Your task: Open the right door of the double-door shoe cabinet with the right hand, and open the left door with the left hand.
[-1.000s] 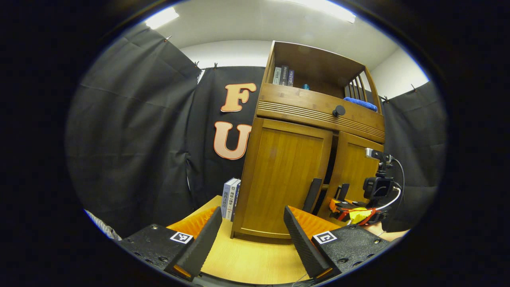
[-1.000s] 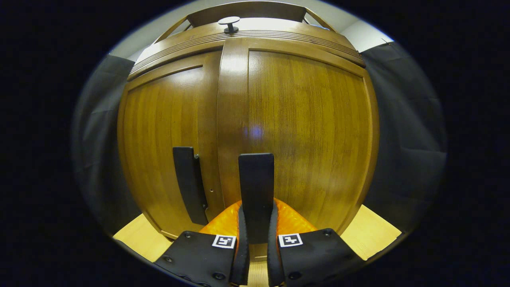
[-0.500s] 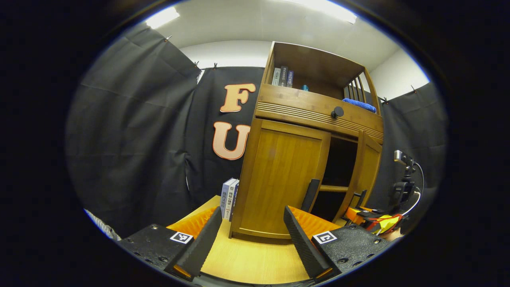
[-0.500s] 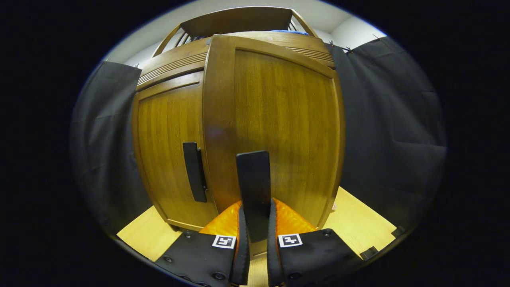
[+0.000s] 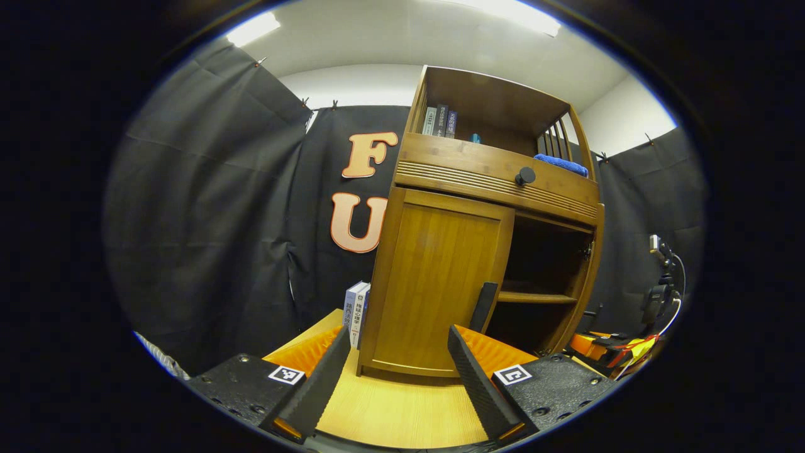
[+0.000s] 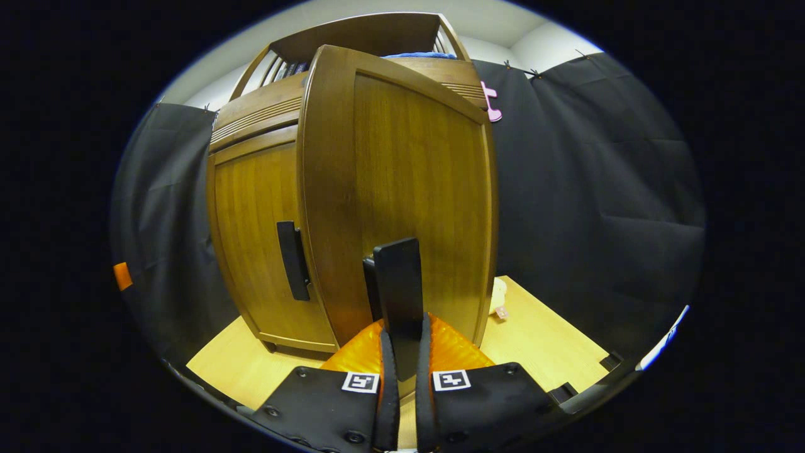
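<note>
the cabinet (image 5: 478, 251) stands straight ahead of the left gripper (image 5: 396, 371), on the table (image 5: 402, 412). its right door (image 6: 402, 189) has swung far out since a second ago, when it was barely cracked; the dark shelves inside now show from the left gripper view. that half of the job looks nearly done. the left door (image 5: 437, 283) is still closed, just ahead of the left gripper, whose fingers are spread wide with nothing between them. the right gripper (image 6: 402, 371) stays clamped on the right handle (image 6: 397, 286). the left handle (image 5: 484, 306) sits untouched, up and right of the left gripper's tips.
</note>
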Tool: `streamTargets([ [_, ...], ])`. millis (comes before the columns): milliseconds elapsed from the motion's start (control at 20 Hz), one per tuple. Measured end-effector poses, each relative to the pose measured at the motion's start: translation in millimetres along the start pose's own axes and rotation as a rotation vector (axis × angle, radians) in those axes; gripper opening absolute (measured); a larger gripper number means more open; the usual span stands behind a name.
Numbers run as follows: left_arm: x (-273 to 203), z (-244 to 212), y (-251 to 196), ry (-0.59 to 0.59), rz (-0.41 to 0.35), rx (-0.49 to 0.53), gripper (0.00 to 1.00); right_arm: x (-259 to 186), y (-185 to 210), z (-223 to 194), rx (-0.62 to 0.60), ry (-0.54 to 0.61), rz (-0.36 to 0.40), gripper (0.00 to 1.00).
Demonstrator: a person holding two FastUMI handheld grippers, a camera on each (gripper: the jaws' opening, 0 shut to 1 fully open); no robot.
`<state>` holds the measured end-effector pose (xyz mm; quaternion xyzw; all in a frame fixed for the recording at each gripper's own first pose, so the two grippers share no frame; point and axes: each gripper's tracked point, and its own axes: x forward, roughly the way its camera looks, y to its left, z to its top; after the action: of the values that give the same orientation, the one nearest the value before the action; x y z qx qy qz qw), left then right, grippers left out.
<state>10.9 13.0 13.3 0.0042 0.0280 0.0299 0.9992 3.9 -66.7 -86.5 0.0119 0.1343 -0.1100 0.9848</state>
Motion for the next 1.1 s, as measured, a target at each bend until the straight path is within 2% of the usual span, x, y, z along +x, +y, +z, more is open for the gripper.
streamTargets([
  [200, 0, 2, -8, -0.003, -0.008, 0.005, 0.91, -9, -13, 0, 0.001, 0.001, -0.015, 0.18],
  [250, 1, 2, -11, -0.003, -0.015, 0.005, 0.91, -13, -19, 0, -0.003, 0.003, -0.018, 0.13],
  [300, 2, 0, -14, 0.000, -0.021, 0.006, 0.91, -15, -23, 0, -0.004, 0.003, -0.022, 0.18],
  [400, 5, -3, -20, 0.009, -0.028, 0.010, 0.92, -18, -32, 1, 0.000, 0.001, -0.029, 0.17],
  [450, 6, -5, -22, 0.015, -0.033, 0.010, 0.92, -23, -40, 4, 0.001, -0.001, -0.032, 0.13],
  [550, 7, -7, -30, 0.023, -0.046, 0.009, 0.91, -28, -51, 5, 0.001, -0.003, -0.035, 0.17],
  [600, 8, -8, -35, 0.026, -0.053, 0.010, 0.91, -29, -54, 6, 0.001, -0.002, -0.036, 0.13],
  [650, 8, -9, -38, 0.027, -0.058, 0.012, 0.91, -30, -58, 7, 0.002, -0.002, -0.038, 0.17],
  [950, 10, -10, -55, 0.022, -0.076, 0.017, 0.91, -43, -89, 9, 0.017, -0.001, -0.065, 0.17],
  [1100, 16, -11, -62, 0.026, -0.080, 0.016, 0.91, -46, -104, 10, 0.028, -0.004, -0.070, 0.07],
])
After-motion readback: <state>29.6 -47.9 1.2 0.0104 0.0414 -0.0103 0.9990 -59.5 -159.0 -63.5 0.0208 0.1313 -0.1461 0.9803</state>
